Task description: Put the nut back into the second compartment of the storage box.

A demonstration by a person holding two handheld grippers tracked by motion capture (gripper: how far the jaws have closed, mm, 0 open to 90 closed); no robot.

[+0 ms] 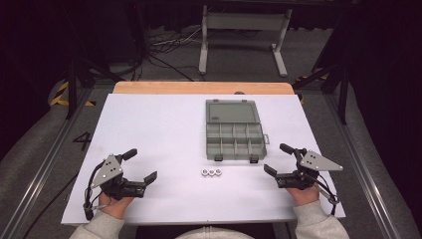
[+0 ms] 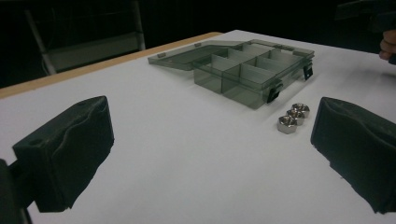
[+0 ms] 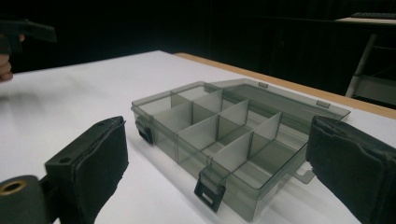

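The left tongs [image 1: 142, 167] are being held by a hand [image 1: 115, 201] at the near left of the desk [image 1: 149, 129], jaws spread wide apart, nothing being gripped between them. A grey three-cornered plate is being carried on top and a cable is being trailed toward the desk edge. In the left gripper view the left tongs [image 2: 210, 154] are being seen with both black jaws wide apart over bare white surface.

Three metal nuts [image 1: 211, 173] are being shown in a short row, touching one another, near the middle of the desk, just in front of the box and apart from it. In the left gripper view the nuts [image 2: 292, 117] are being seen close to the jaw on the right side of that view, not touched by it.

A grey translucent compartment box [image 1: 235, 130] is being left open past the nuts, lid laid flat behind it, two black latches on its near edge. Its compartments are being seen empty in the right gripper view [image 3: 219, 140].

The right tongs [image 1: 278, 160] are being held by the other hand [image 1: 303, 193] at the near right, jaws likewise spread wide apart, gripping nothing, pointed toward the box. In the right gripper view the right tongs [image 3: 215, 163] are being seen framing the box without touching it.
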